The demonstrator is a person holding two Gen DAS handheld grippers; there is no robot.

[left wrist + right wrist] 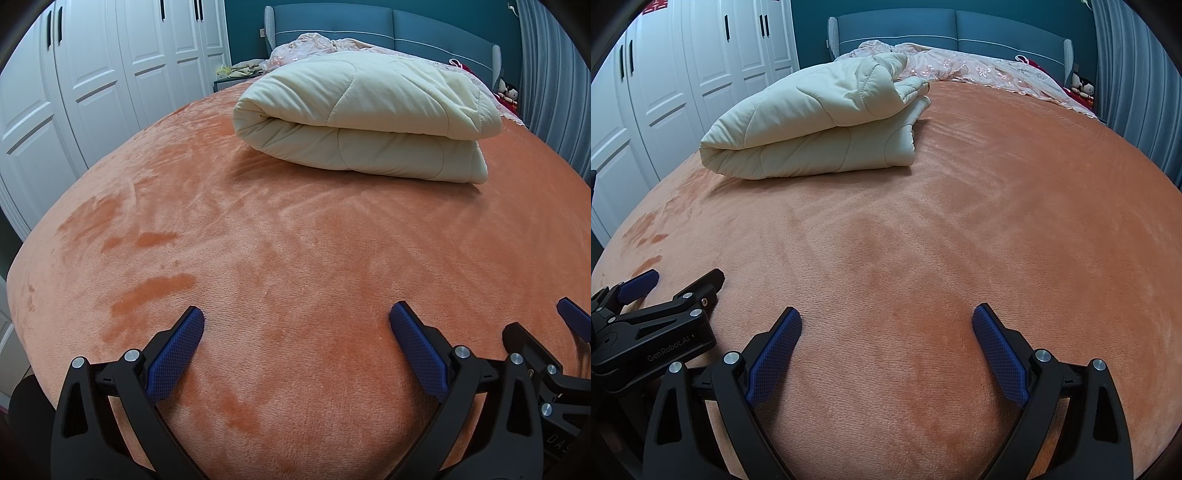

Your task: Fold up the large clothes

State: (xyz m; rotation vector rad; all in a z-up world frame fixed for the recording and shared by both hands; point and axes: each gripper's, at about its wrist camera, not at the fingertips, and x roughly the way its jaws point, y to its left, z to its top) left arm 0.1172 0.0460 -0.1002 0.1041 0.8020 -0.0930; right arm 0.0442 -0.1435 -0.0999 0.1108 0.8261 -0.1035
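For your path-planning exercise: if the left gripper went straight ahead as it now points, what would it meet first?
Probably the orange bedspread just ahead; the open left gripper seems angled slightly down. If it skimmed above, the folded quilt comes next.

I hold my left gripper [296, 320] low and level, fingers [176, 359] spread wide with nothing between them. My right gripper [887, 318] sits just beside it, pointing the same way, fingers [1000, 357] equally wide apart.

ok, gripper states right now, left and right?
Left gripper: open, holding nothing, over the orange blanket.
Right gripper: open, holding nothing.
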